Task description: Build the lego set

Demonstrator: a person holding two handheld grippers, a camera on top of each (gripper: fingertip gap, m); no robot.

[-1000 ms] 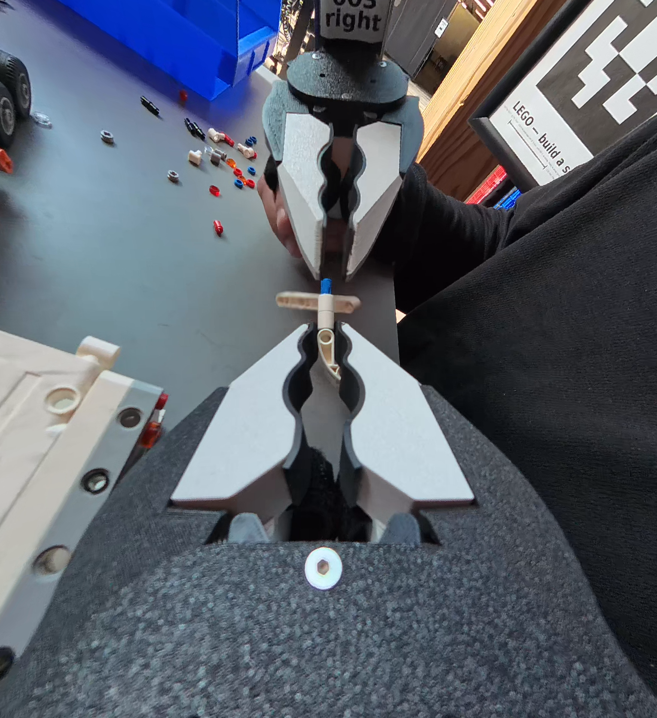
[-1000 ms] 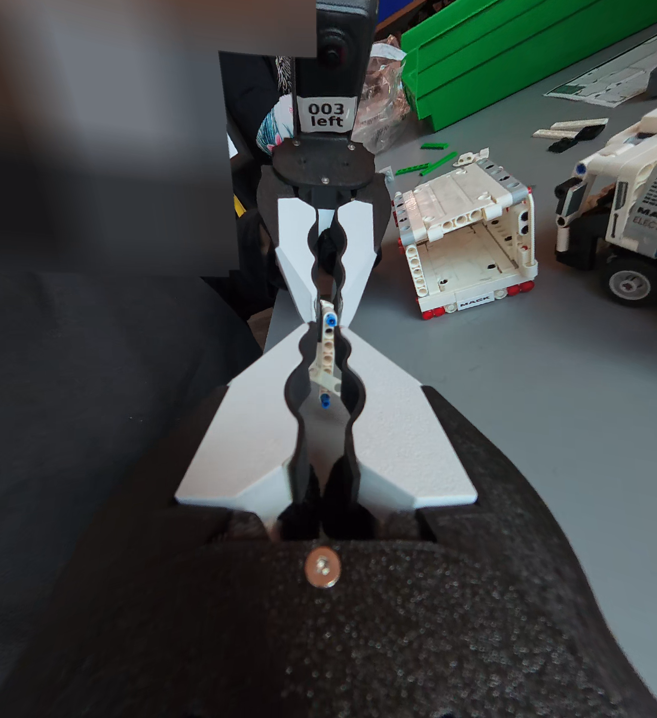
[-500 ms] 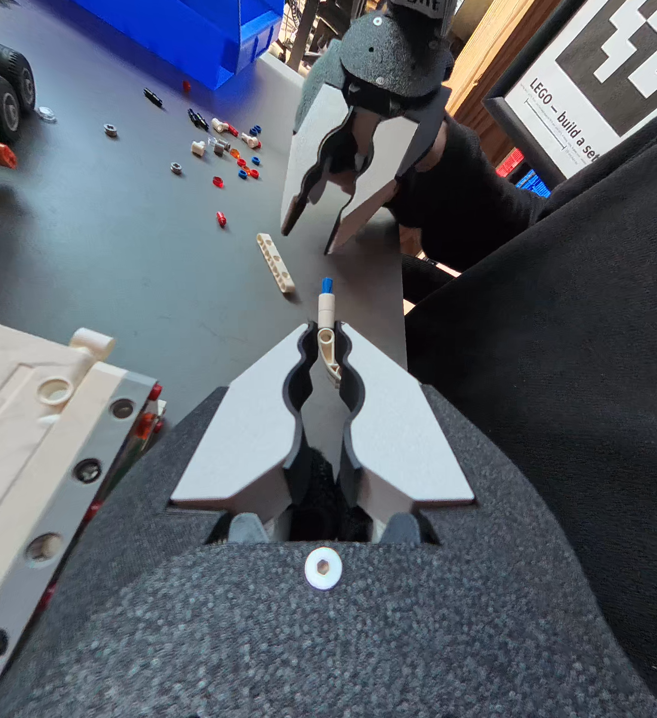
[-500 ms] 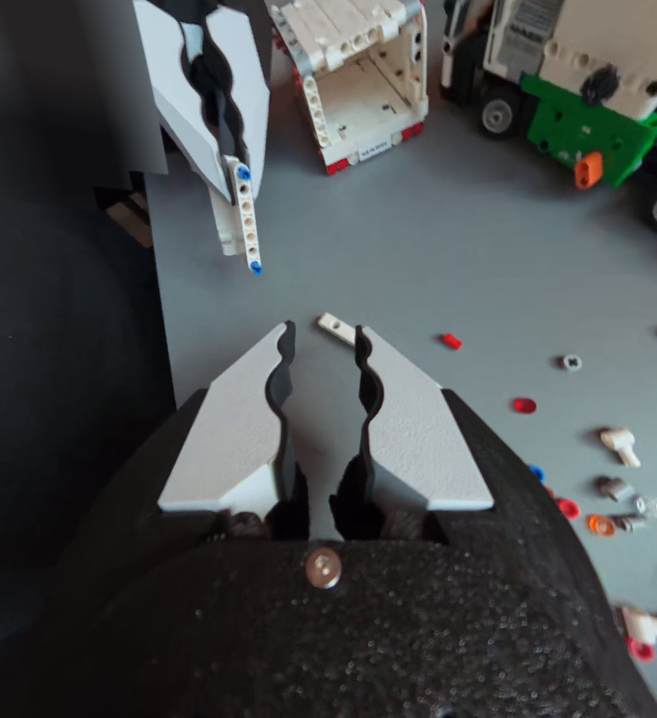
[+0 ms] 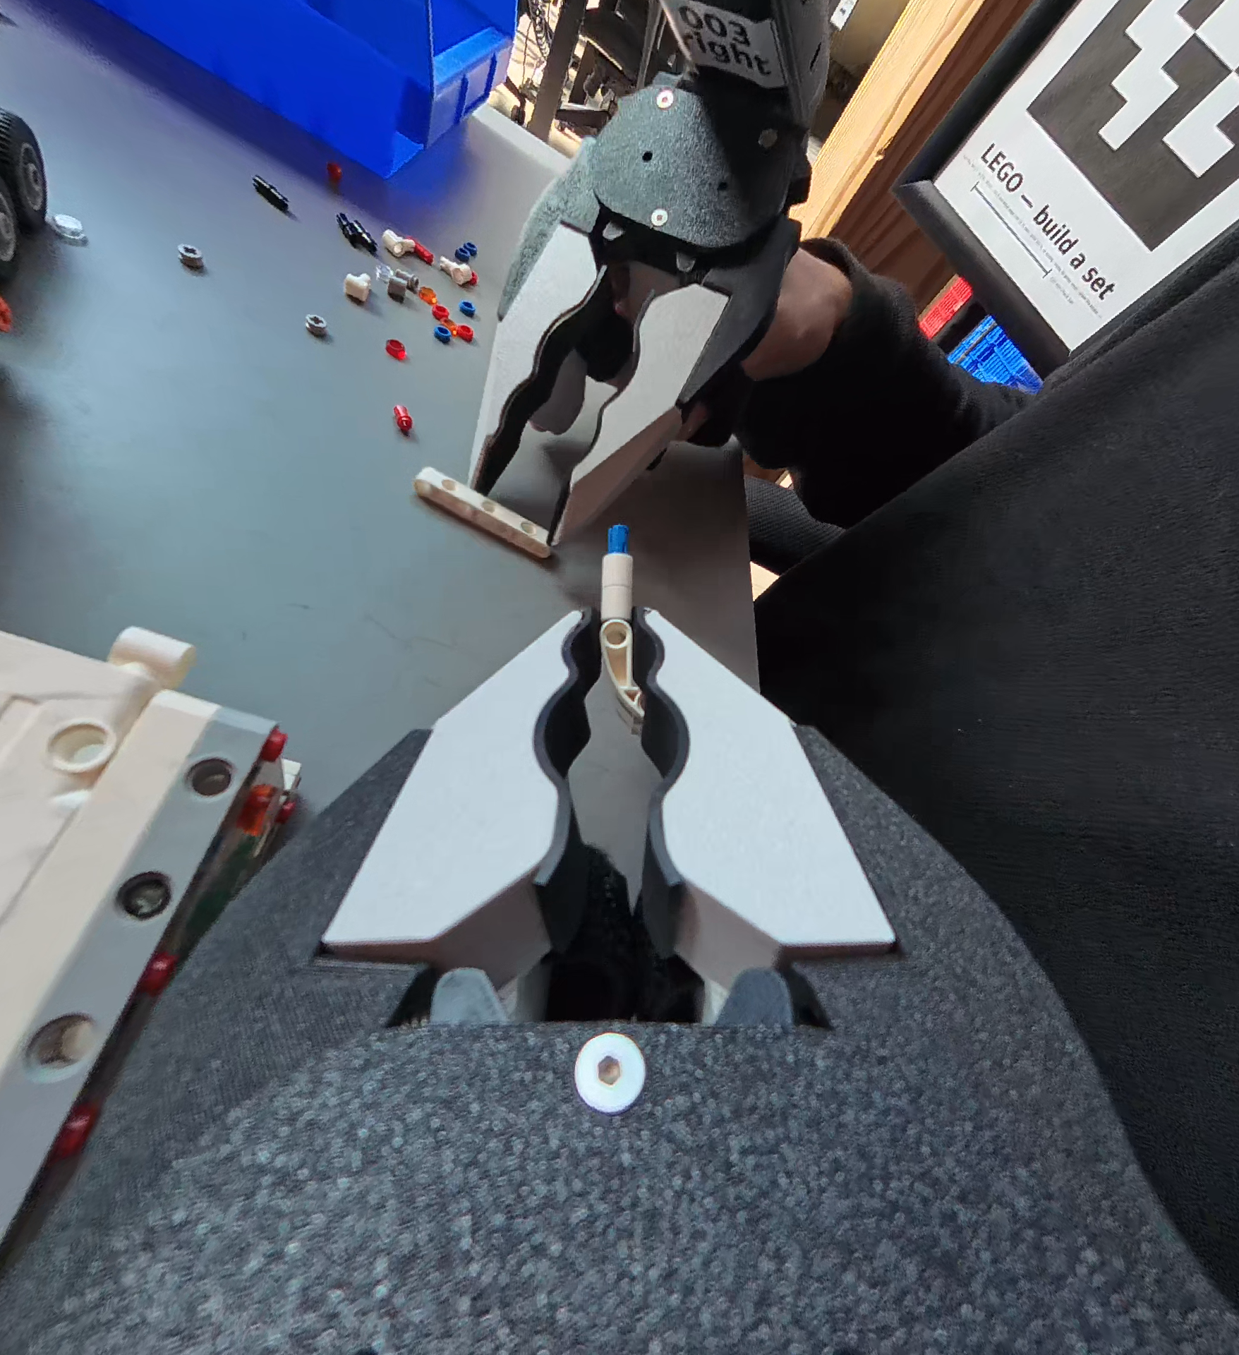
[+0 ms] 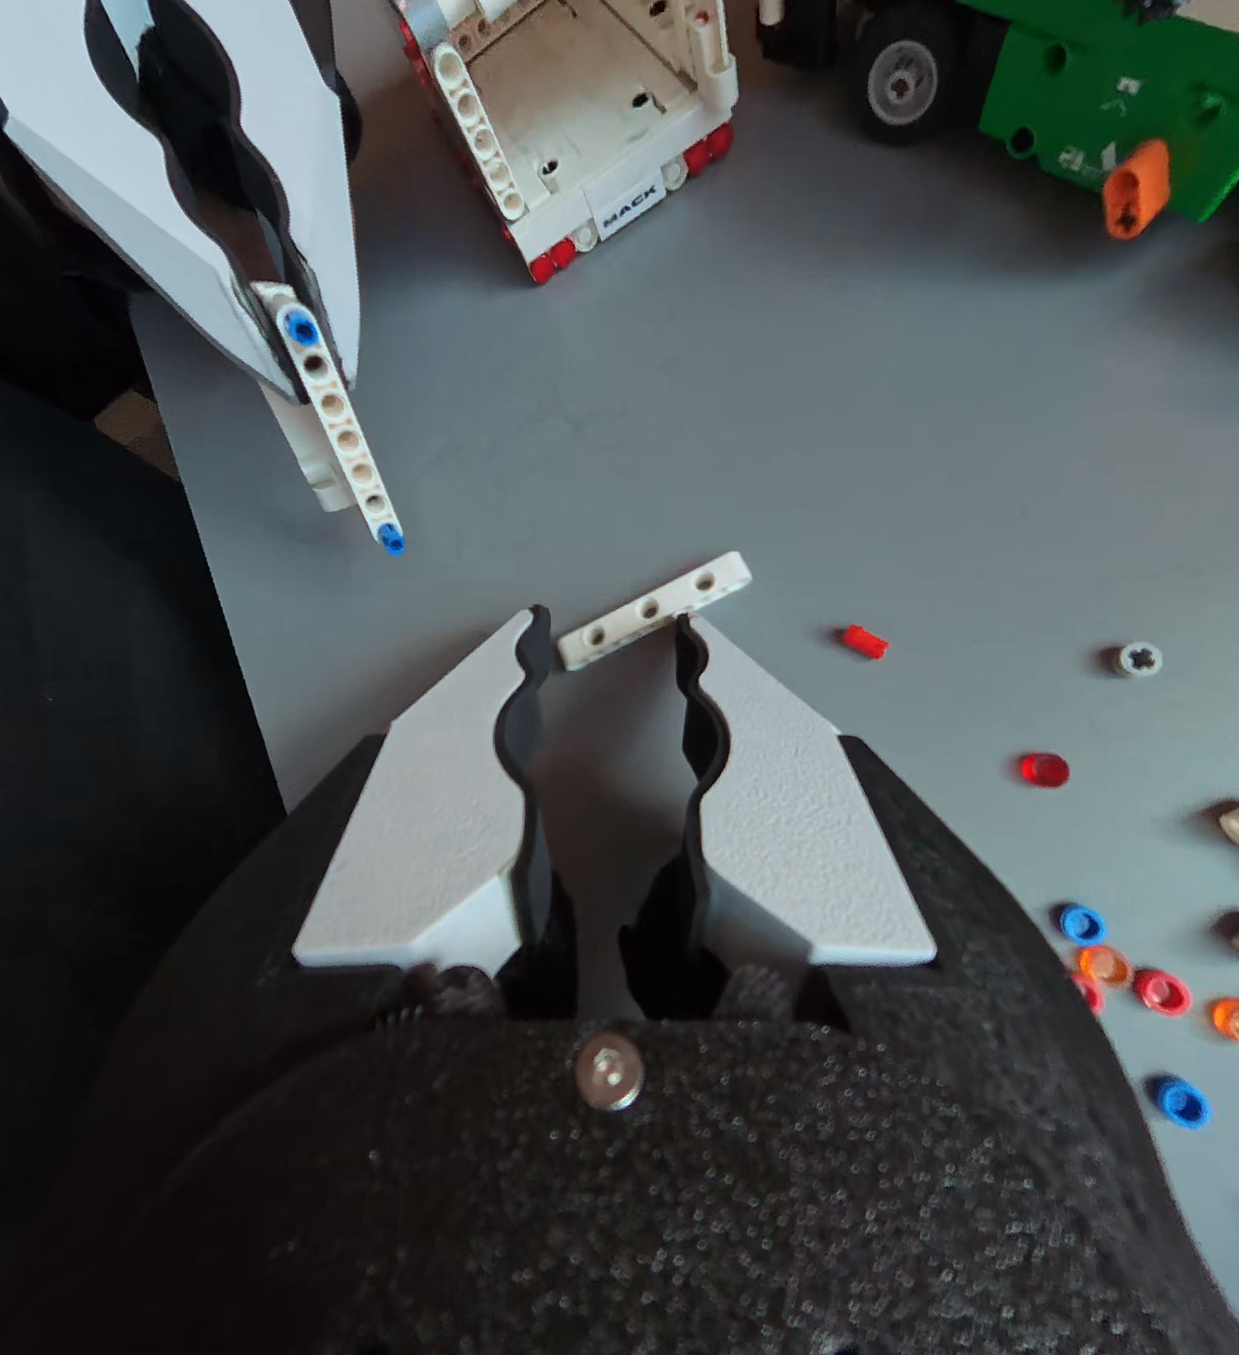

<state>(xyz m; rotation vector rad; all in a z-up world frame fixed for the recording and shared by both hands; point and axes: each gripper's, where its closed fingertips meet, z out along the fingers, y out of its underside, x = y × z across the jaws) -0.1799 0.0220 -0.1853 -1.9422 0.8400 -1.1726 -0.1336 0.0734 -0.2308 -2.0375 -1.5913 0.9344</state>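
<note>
My left gripper [image 5: 616,619] is shut on a long white beam assembly [image 5: 615,586] with blue pins, held above the grey table [image 6: 822,440]. The assembly also shows in the right wrist view [image 6: 342,432], sticking out of the left gripper [image 6: 294,366]. My right gripper [image 6: 611,622] is open and empty, its tips down at the table. A short white beam [image 6: 653,607] lies flat just in front of them, partly between the tips. In the left wrist view the right gripper [image 5: 521,513] straddles one end of that beam [image 5: 481,509].
A white box body [image 6: 565,132] stands behind; it is also at lower left of the left wrist view [image 5: 52,806]. A green truck [image 6: 1115,110] is at back right. Small loose pieces [image 6: 1159,990] lie to the right. A blue bin [image 5: 309,59] stands far off. The table edge and a dark sleeve are close. The gap from one gripper's tips to the other's is roughly 9 cm.
The short beam, held at the left assembly's pin a second ago, now lies on the table. My right gripper opened, swung away and came down over it. The left gripper stayed shut.
</note>
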